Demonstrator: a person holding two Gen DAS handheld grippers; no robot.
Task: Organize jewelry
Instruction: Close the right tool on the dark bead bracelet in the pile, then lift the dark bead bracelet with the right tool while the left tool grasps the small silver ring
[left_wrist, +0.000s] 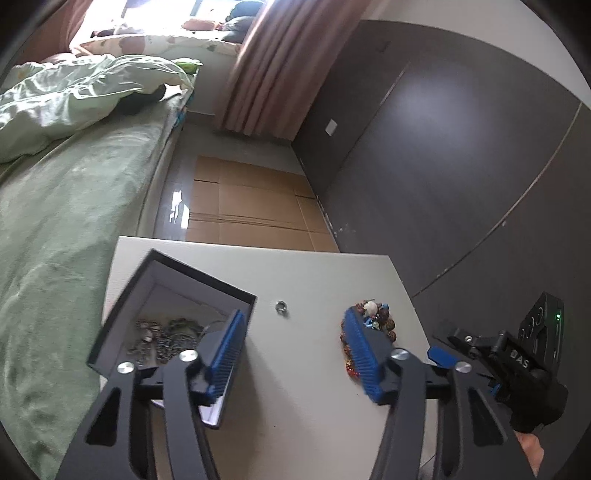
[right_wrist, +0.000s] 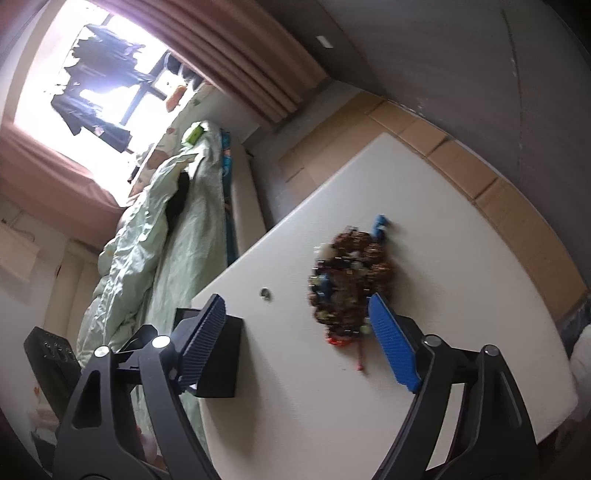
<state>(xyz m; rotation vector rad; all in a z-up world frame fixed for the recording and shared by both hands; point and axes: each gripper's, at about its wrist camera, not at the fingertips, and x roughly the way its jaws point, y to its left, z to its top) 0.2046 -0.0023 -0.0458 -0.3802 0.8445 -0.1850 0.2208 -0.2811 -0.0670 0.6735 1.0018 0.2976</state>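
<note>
left gripper (left_wrist: 291, 354) jaws apart, empty | right gripper (right_wrist: 299, 343) jaws wide, empty | bead jewelry heap (right_wrist: 351, 280) multicoloured, tangled

The left tool (left_wrist: 291, 354) points down at a slant, its blue pads (left_wrist: 225, 354) spread apart with nothing between them. The right tool (right_wrist: 299, 343) slants down likewise, its blue pads (right_wrist: 393, 347) set wider apart and gripping nothing.
</note>
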